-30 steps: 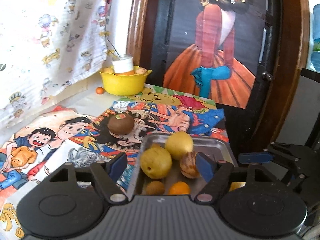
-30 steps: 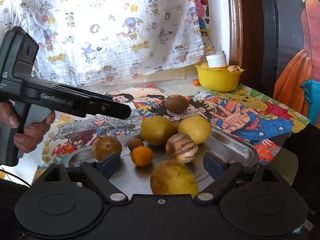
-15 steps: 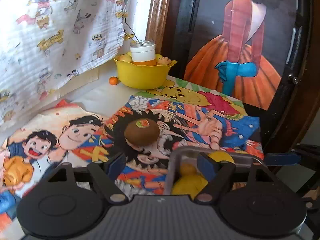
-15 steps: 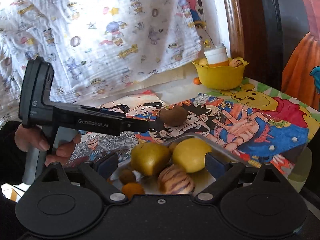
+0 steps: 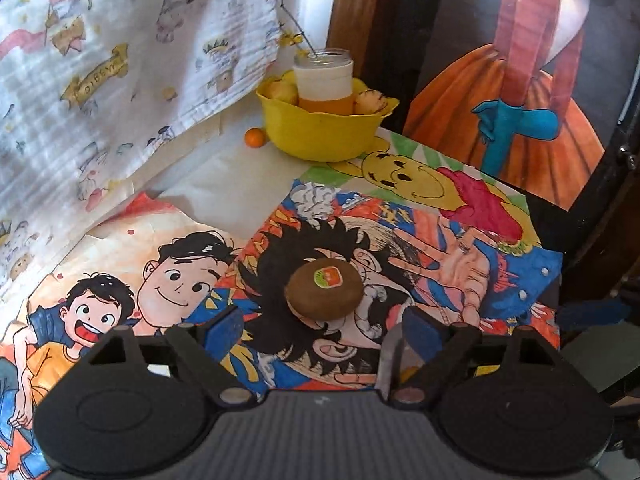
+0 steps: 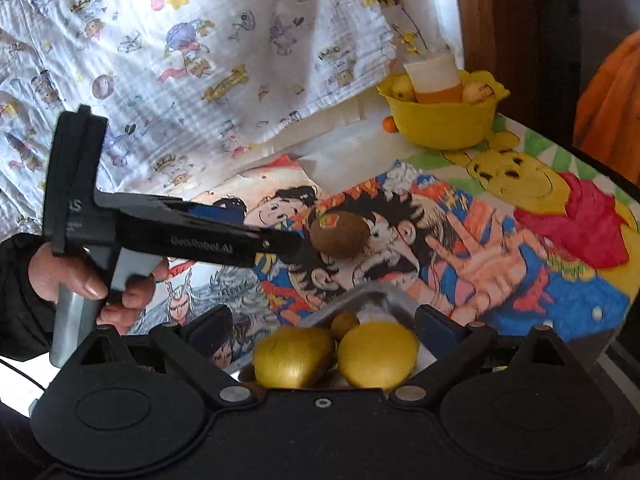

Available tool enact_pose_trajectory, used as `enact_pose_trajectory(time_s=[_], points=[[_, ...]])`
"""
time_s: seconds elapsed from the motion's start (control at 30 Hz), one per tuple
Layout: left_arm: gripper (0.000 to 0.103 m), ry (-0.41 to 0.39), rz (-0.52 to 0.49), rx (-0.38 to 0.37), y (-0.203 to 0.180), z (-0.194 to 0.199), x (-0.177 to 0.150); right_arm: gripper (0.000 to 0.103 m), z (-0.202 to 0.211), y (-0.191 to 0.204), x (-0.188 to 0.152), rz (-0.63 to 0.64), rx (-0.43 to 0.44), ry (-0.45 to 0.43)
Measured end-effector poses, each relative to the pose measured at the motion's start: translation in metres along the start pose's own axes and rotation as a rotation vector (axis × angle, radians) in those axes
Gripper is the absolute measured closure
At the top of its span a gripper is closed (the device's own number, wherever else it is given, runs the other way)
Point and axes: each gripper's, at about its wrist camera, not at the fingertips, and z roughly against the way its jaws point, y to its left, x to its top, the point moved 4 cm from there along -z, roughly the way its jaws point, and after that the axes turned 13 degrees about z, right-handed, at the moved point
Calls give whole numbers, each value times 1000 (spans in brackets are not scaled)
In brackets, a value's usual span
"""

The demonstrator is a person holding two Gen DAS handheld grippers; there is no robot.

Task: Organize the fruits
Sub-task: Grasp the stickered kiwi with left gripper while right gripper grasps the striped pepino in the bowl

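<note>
Cartoon tablecloth (image 5: 224,200), kiwi (image 5: 324,291) before spread left tongs (image 5: 325,330)

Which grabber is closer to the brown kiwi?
The left gripper. Its open jaws sit right in front of the kiwi, not touching. The right gripper hangs farther back, over the yellow fruits in the tray.

Bright daylight, fisheye-warped, slightly blurred

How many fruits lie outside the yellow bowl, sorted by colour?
Brown kiwi on the table: 1
Small orange fruit beside the yellow bowl: 1
Big yellow fruits in the metal tray: 2
Small brownish fruit in the tray: 1
Total visible: 5
</note>
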Motion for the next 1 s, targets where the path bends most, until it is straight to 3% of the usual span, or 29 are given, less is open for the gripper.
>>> enact_pose_trajectory(time_s=[0.17,0.6,1.0], points=[[13,25,49,45,-1,-15,5,5,-10,-18,18,94,22,16],[13,69,212,231,-15,-38,13,5,-43,-59,35,335,220,34],[13,141,339,288,-23,-76,19,5,-62,-105,67,436,199,20]])
